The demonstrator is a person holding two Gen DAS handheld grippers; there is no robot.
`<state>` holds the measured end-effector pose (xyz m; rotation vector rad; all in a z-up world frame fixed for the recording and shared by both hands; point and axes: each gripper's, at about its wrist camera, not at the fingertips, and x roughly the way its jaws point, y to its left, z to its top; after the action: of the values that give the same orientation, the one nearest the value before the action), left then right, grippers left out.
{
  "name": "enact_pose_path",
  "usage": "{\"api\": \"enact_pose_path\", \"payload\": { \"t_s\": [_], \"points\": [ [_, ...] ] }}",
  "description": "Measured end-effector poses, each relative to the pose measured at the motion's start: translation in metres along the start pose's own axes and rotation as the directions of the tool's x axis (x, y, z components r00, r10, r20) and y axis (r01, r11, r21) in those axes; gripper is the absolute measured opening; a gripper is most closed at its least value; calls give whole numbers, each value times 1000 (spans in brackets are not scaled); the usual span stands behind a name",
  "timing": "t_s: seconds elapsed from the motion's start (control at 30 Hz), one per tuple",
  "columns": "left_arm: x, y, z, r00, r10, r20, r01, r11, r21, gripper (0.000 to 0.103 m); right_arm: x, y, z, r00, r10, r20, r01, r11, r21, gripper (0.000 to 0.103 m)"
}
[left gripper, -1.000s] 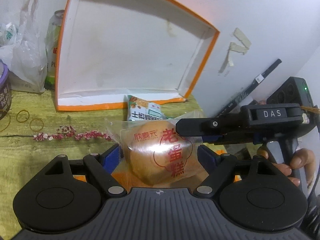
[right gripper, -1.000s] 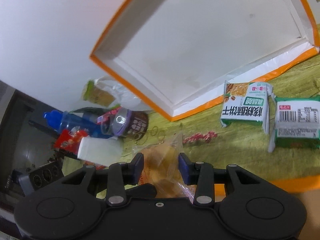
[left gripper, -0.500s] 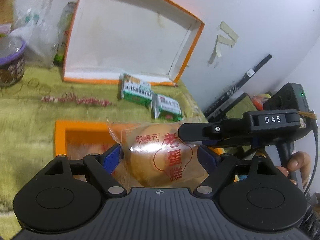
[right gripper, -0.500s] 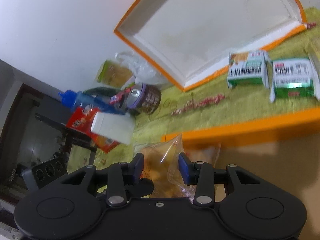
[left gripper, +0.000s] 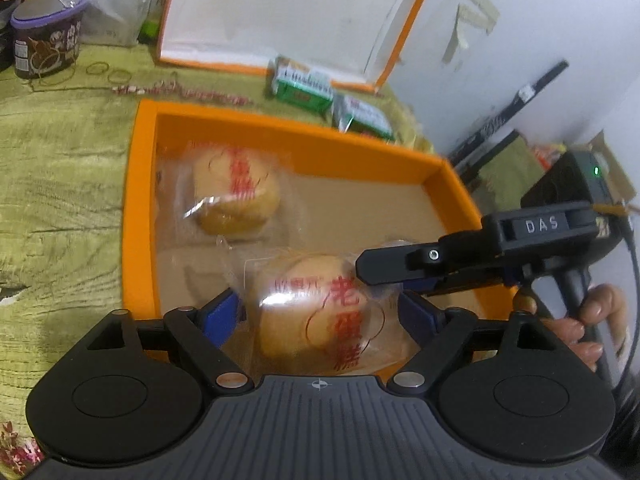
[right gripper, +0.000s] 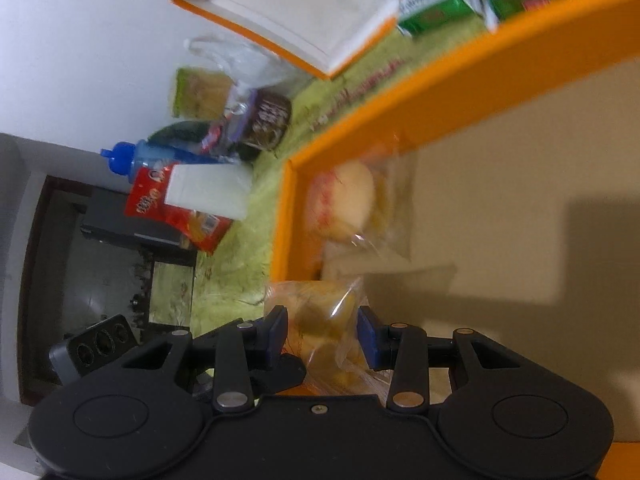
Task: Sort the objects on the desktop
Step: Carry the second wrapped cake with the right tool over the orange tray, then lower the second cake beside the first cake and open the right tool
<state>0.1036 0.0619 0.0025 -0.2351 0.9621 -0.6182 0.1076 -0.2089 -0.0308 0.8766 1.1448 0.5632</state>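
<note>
A clear-wrapped round cake with red print (left gripper: pixel 316 320) hangs just above the near part of the orange box (left gripper: pixel 140 200), which has a tan floor. My left gripper (left gripper: pixel 320 314) is shut on the packet, its blue pads at either side. My right gripper (left gripper: pixel 372 268) comes in from the right, held by a hand (left gripper: pixel 592 320), and pinches the same packet's right edge. The right wrist view shows that packet (right gripper: pixel 320 320) between my right gripper (right gripper: pixel 322 336), shut, over the box's corner (right gripper: pixel 284 216). A second wrapped cake (left gripper: pixel 234 196) (right gripper: pixel 344 204) lies in the box's far left.
The orange-edged lid (left gripper: pixel 280 12) leans on the wall behind the box. Two green snack packets (left gripper: pixel 304 86) (left gripper: pixel 360 114) lie before it, with a red bead string (left gripper: pixel 180 92) and a purple-lidded cup (left gripper: pixel 44 40) further left. A blue bottle (right gripper: pixel 132 156) and red bag (right gripper: pixel 172 208) stand beyond.
Both grippers have carried the cake packet back from the table near the lid to above the orange box. The box and the cake lying inside it have come into view.
</note>
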Motion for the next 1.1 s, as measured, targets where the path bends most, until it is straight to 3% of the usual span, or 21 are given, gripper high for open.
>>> {"api": "enact_pose_path", "payload": {
  "t_s": [0.13,0.23,0.4,0.47,0.6,0.7,0.87,1.1],
  "points": [
    [5,2,-11,1000,19,-17,-19,1000,25,97,5,-5,-2,1000,-16,-12,16,1000,-19,40],
    [1,0,-20,1000,21,2,-22,997,76,100,-4,-4,-2,999,-38,30,40,997,-69,46],
    [-12,-7,-35,997,5,73,-19,981,195,102,-30,-8,-7,992,-38,123,55,990,-132,46],
    [-10,-8,-40,998,-16,69,1,975,222,102,-35,-8,-12,990,-36,136,57,986,-156,46],
    [2,-9,-45,999,-44,33,34,968,250,102,-23,-7,-19,991,-74,114,95,977,-190,46],
    [5,-11,-51,998,-47,42,33,959,282,103,-12,-8,-18,988,-123,96,142,965,-221,38],
    [3,-13,-57,997,-63,47,45,947,319,103,6,-4,-13,993,-116,19,118,969,-217,33],
    [-8,2,-48,991,-134,20,125,960,249,103,14,-2,-8,993,-120,2,119,975,-186,33]
  ]
}}
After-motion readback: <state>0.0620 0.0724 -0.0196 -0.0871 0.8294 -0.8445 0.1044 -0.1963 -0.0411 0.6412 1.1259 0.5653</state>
